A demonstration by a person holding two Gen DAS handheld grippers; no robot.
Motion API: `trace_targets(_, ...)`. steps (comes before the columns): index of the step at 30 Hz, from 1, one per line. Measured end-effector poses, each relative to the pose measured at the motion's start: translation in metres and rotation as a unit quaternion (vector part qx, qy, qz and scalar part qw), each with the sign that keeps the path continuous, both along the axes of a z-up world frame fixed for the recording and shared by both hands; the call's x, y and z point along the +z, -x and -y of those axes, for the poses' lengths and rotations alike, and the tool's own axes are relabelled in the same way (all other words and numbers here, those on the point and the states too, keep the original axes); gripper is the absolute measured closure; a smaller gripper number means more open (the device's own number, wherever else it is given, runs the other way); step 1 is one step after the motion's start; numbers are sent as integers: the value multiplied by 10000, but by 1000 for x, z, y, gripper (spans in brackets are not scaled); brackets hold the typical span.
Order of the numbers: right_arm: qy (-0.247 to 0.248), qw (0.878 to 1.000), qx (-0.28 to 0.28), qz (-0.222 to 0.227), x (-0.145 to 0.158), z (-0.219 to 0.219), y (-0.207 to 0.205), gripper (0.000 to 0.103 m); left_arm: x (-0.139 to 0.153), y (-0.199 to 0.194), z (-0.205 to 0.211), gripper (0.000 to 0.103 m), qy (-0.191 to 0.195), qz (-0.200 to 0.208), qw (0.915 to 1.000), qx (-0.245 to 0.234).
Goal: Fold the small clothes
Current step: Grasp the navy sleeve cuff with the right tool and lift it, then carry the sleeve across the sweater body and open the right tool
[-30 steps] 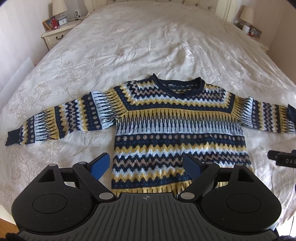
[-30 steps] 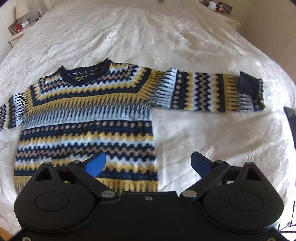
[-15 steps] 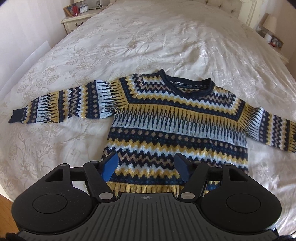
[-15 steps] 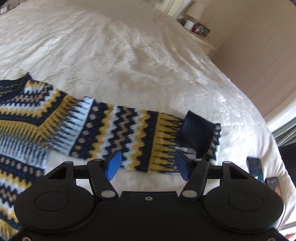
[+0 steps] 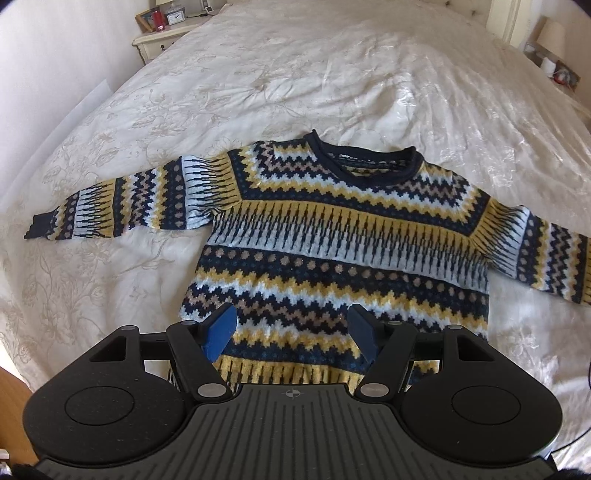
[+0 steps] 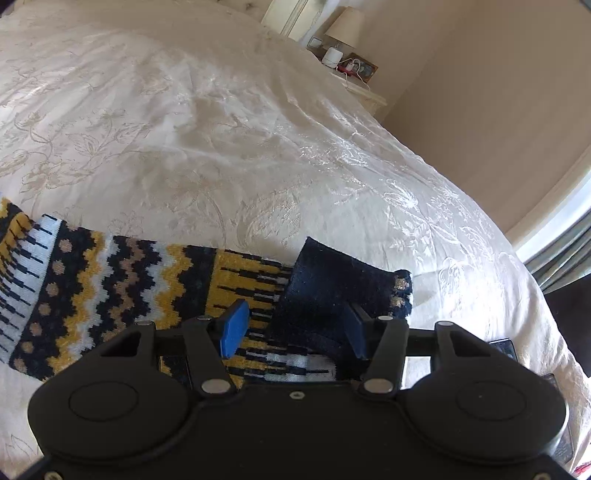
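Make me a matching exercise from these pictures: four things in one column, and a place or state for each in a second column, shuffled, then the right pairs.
Things
1. Navy, yellow and white zigzag knitted sweater
2. Navy ribbed sleeve cuff
3. Cream bedside lamp
4. Red-framed photo

Places or states
A. Turned back over the sleeve end, in front of the right hand-held gripper
B. On the nightstand in the left wrist view
C. Spread flat, sleeves out, on the cream floral bedspread
D. On the nightstand in the right wrist view

Pairs: 1-C, 2-A, 3-D, 4-B
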State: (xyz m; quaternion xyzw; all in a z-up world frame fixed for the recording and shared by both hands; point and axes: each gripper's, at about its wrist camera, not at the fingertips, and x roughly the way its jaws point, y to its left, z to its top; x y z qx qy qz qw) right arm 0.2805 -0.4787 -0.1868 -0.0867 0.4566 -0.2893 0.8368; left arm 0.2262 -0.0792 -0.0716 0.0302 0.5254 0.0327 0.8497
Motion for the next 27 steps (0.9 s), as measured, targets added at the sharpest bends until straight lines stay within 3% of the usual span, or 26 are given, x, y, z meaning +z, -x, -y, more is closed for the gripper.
trace_targets(4, 52, 9999, 106, -48, -9, 5, -1, 45, -2, 0, 8, 38, -87, -25, 9999, -54)
trace_targets(6, -77, 9999, 121, 24, -8, 10, 1, 62, -3, -1, 10, 38, -99, -23, 9999, -77)
trace_targets(9, -564, 9979, 68, 317, 2, 20, 9, 79, -3, 0, 10, 38, -77, 31, 9999, -73)
trace_targets(14, -1303, 9882, -175, 788, 24, 32, 22, 91, -6, -1, 1, 38, 44, 74, 9999, -124)
trace_targets(20, -1810, 9754, -34, 1255, 66, 5, 28, 92, -12, -9, -21, 38, 121, 197, 9990, -393)
trace_targets(27, -2431, 9541, 546, 1659, 123, -82, 14, 92, -17, -24, -68, 38, 225, 328, 9965, -742)
